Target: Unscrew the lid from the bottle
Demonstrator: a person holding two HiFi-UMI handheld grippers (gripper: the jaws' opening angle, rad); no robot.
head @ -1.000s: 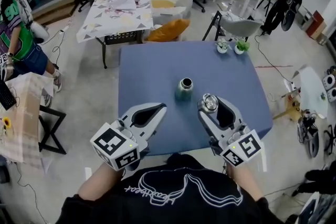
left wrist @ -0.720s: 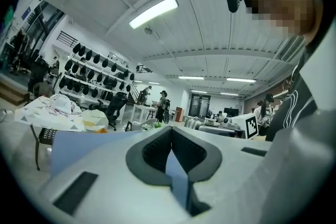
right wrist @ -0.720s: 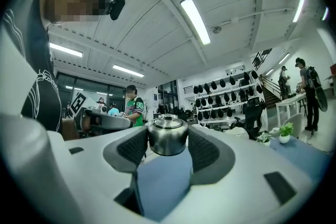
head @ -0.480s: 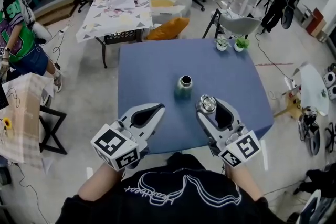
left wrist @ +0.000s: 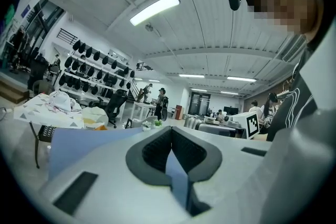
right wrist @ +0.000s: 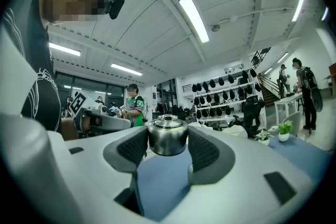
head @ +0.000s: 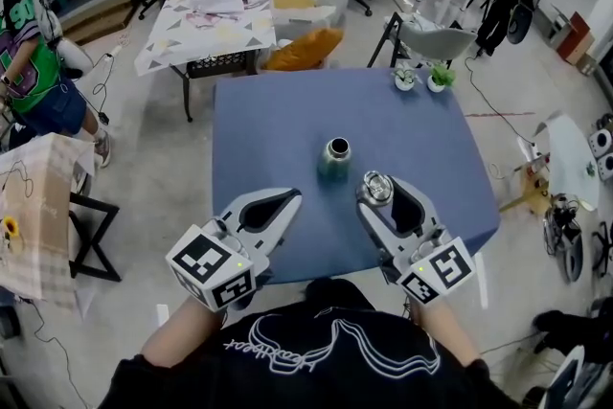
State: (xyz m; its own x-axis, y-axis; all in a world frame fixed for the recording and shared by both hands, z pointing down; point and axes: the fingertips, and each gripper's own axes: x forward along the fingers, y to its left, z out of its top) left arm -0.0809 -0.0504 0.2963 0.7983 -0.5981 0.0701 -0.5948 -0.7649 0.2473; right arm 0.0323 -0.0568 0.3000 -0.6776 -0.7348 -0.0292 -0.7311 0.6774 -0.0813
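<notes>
**Q:** Right gripper point(head: 375, 193)?
**A:** I am clamping the steel lid point(right wrist: 167, 136) between my pads, with the jaws standing wide around it (lid upright, off the bottle).
**Q:** Left gripper point(head: 291, 197)?
**A:** I am holding it fully closed on nothing, by the near edge of the blue table point(head: 268, 124).
**Q:** Bottle point(head: 335, 161)?
**A:** It is standing open-mouthed about mid-table, apart from both grippers.

Open lab: gear shelves point(right wrist: 220, 85), worktables point(head: 206, 29)

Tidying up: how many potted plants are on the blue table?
2: left potted plant and right potted plant, side by side at the blue table's far right corner. None looks hidden.
</notes>
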